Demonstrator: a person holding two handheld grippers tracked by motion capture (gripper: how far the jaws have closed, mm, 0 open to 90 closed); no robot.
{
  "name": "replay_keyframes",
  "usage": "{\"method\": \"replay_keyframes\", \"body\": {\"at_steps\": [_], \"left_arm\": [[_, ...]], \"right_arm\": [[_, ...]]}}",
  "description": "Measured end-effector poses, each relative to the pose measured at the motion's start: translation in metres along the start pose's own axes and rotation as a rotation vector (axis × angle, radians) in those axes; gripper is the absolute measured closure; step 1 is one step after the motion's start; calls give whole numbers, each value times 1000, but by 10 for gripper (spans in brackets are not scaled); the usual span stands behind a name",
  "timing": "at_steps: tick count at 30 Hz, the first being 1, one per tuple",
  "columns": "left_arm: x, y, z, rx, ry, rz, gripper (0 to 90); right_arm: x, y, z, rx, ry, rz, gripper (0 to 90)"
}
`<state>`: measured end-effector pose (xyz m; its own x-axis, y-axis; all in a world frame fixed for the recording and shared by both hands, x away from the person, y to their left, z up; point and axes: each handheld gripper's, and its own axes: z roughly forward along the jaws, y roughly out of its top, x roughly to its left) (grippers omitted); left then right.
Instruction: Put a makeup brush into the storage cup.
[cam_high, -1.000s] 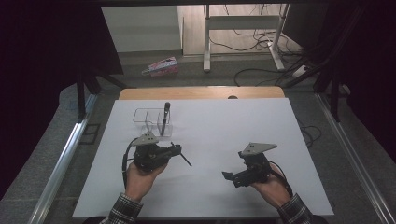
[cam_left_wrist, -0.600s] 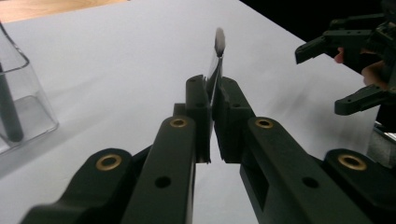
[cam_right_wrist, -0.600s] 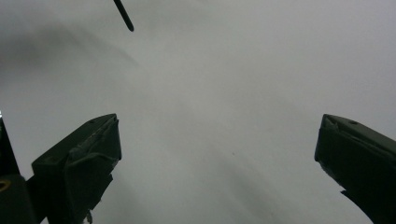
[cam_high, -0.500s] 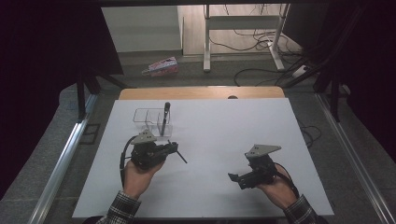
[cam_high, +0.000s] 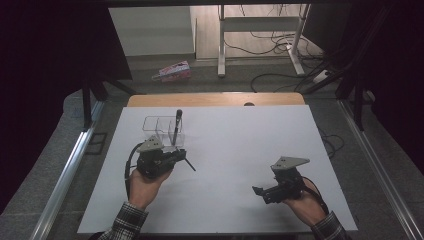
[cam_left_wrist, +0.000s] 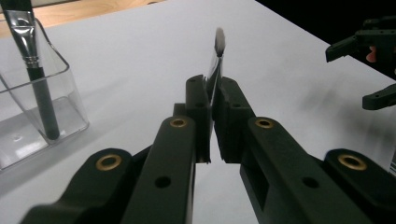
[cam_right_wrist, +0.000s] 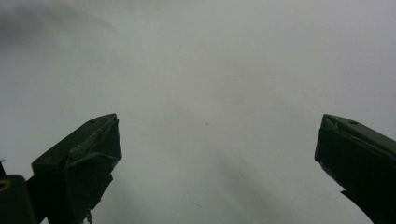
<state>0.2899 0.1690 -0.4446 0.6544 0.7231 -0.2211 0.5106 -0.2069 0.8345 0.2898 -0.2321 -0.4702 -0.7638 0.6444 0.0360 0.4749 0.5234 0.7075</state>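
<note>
Tilting the left gripper (cam_high: 176, 156) could swing your thin brush (cam_high: 188, 163) against the clear organizer (cam_high: 156, 129) just beyond it. Its view: jaws clamped on the brush (cam_left_wrist: 216, 70) mid-handle, pale tip ahead (slip risk). Right gripper (cam_right_wrist: 217, 154): jaws wide apart over bare table (cam_right_wrist: 210, 70), holding nothing.

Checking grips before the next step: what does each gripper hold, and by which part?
The left gripper clamps a small brush by its handle, bristles pointing away. The right gripper is open, holding nothing.
</note>
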Motion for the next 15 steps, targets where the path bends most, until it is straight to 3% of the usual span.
{"method": "replay_keyframes", "body": {"at_steps": [5, 15], "left_arm": [[3, 2, -2, 1, 11, 6, 853], [10, 4, -2, 6, 31, 4, 853]], "right_arm": [[-4, -5, -4, 14, -40, 0, 2], [-10, -14, -9, 34, -64, 7, 2]]}}
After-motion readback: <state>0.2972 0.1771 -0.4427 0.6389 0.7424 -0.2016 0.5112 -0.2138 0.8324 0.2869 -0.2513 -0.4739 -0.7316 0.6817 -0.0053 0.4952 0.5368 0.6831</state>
